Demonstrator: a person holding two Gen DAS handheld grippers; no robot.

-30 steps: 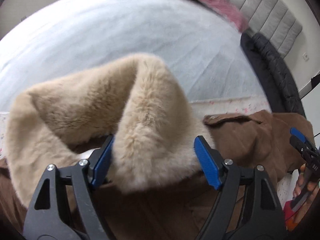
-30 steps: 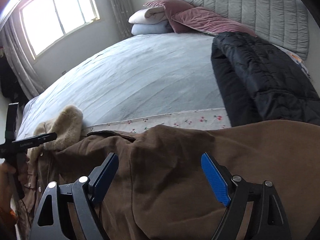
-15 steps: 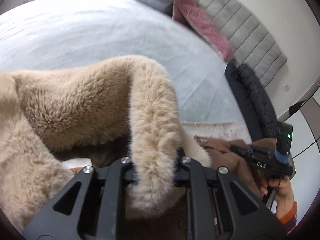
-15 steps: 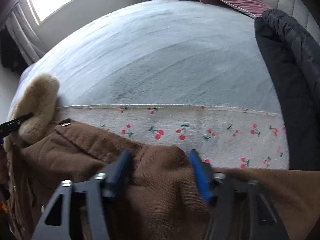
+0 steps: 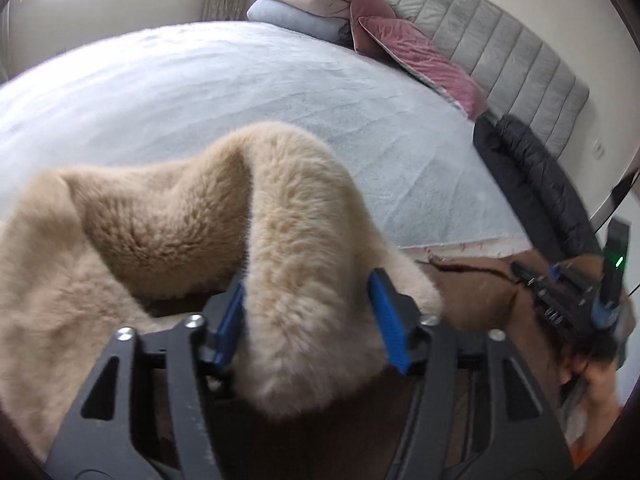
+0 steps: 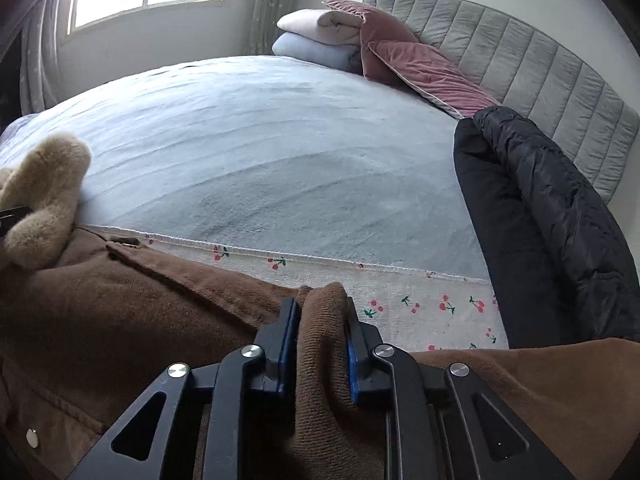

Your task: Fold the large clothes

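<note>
A brown coat (image 6: 120,320) with a beige fur collar (image 5: 168,232) lies at the near edge of the bed. My left gripper (image 5: 306,320) has its blue pads on either side of a thick fold of the fur collar, jaws apart around it. My right gripper (image 6: 318,344) is shut on a pinched fold of the brown coat fabric. The fur collar also shows at the left of the right wrist view (image 6: 44,196). The right gripper shows at the right of the left wrist view (image 5: 568,300), blurred.
A pale blue blanket (image 6: 260,152) covers the bed, with a cherry-print sheet (image 6: 400,296) at its near edge. A black puffer jacket (image 6: 540,220) lies on the right. Pink pillows (image 6: 420,68) and folded bedding (image 6: 316,36) rest against the grey headboard (image 6: 520,60).
My left gripper's jaws have spread wider around the fur collar than half a second ago. My right gripper has closed tight on the brown coat fold. Both views have tilted up.
</note>
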